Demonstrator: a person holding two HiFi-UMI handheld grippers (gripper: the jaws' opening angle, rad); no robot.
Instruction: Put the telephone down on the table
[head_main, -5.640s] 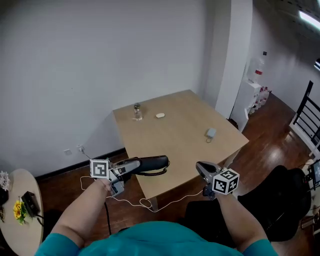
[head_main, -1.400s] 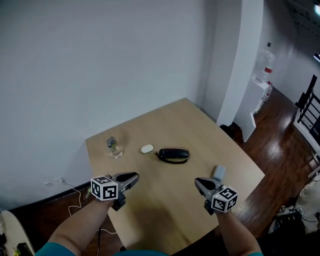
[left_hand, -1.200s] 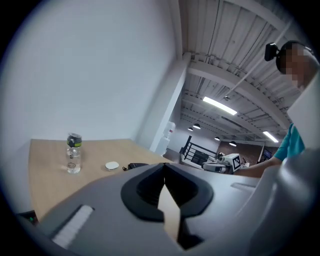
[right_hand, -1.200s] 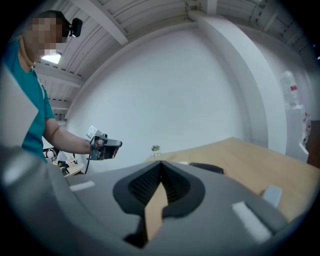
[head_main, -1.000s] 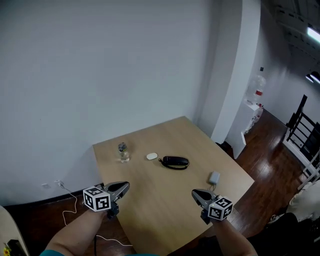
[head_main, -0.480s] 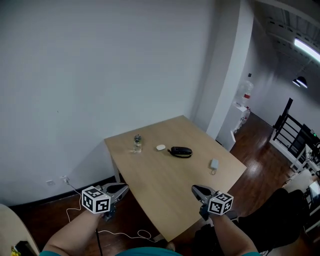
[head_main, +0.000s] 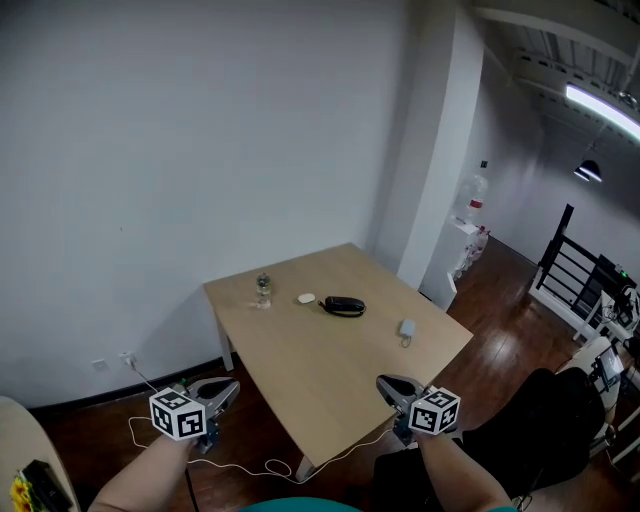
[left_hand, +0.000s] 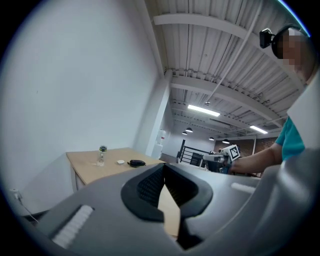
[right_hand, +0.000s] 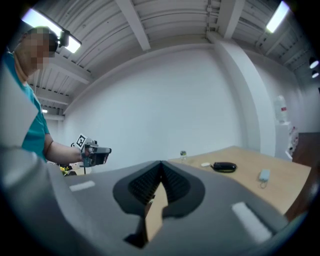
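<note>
Phone (head_main: 343, 306) on table (head_main: 320, 372); bottle (head_main: 262, 290) nearby, contents unclear.

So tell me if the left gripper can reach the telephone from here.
Probably not. The left gripper hangs, jaws shut, off the table's near edge, while the telephone lies far across it. Nothing blocks the way; the person would need to step closer.

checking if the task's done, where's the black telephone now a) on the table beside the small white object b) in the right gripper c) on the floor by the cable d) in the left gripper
a: the telephone lies on the table beside the small white object; left gripper and right gripper are shut, empty
</note>
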